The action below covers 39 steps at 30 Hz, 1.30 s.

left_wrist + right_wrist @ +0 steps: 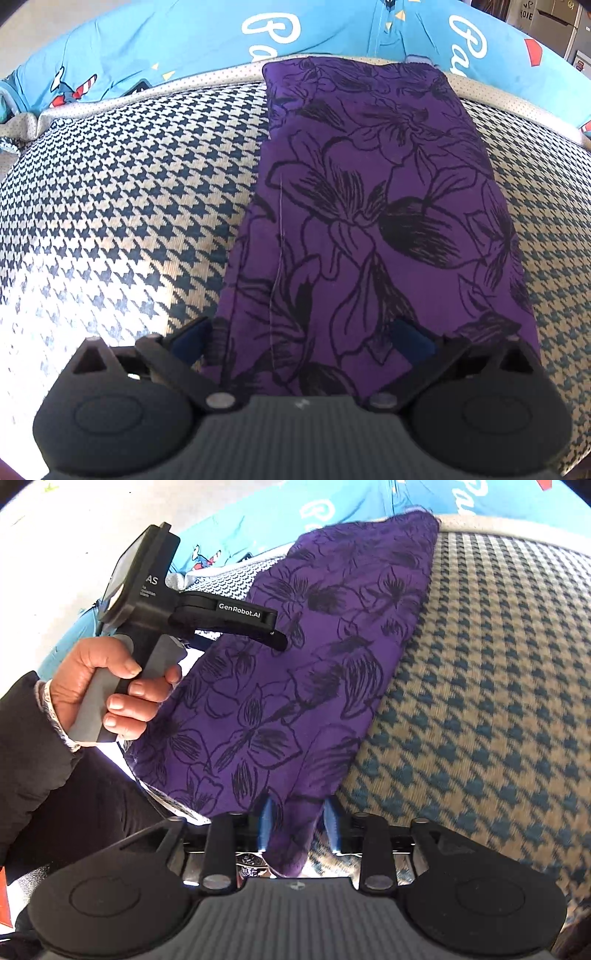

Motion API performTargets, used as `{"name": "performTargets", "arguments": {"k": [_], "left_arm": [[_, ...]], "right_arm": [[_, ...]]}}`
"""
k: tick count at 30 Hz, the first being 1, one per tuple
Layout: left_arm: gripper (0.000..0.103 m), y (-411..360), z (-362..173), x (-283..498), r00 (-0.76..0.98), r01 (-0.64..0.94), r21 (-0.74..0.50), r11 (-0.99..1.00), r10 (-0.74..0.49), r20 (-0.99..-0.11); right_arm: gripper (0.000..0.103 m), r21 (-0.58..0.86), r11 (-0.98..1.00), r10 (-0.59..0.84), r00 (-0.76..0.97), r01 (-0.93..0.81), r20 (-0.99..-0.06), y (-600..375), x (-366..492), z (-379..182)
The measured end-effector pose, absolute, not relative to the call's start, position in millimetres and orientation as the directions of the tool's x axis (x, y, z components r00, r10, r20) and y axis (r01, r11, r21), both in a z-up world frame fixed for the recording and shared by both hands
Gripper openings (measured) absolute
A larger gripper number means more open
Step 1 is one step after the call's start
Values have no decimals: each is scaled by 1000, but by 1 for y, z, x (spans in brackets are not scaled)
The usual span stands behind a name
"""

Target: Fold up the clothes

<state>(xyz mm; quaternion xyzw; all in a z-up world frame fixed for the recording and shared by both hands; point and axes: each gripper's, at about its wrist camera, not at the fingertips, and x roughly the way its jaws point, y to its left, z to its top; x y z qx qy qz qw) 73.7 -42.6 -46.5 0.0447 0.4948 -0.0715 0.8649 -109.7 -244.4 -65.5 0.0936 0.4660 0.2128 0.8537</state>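
A purple cloth with black flower print [373, 206] lies folded in a long strip on a houndstooth cushion [122, 206]. My left gripper [299, 336] is open, its blue pads on either side of the cloth's near end. In the right wrist view the same cloth [295, 672] runs from the far edge to my right gripper [299, 823], whose jaws stand partly open around the cloth's near corner. The left gripper's body [155, 583] and the hand holding it show at the left, its fingers over the cloth.
A blue printed sheet [192, 40] lies behind the cushion. A grey dotted border [207, 81] edges the cushion's far side. The houndstooth surface [487, 686] spreads right of the cloth. The person's dark sleeve [33, 746] is at the left.
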Motion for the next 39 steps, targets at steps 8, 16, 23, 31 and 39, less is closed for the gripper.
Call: {"name": "performTargets", "arguments": {"k": [8, 16, 23, 31, 39], "left_arm": [[103, -60, -45, 83, 524, 144, 27, 989, -53, -850], [103, -61, -48, 93, 527, 105, 17, 994, -41, -849], [103, -69, -46, 95, 545, 112, 46, 993, -22, -838], [97, -71, -49, 103, 543, 88, 47, 995, -9, -839], [69, -72, -46, 105, 561, 65, 26, 998, -15, -827]], "right_arm": [[50, 262, 912, 395, 506, -315, -767, -258, -88, -44], [65, 217, 937, 341, 577, -275, -742, -267, -31, -37], [67, 302, 936, 347, 613, -180, -710, -290, 17, -44], [68, 403, 912, 349, 652, -73, -673, -316, 69, -52], [73, 479, 878, 349, 695, -8, -629, -334, 103, -60]]}}
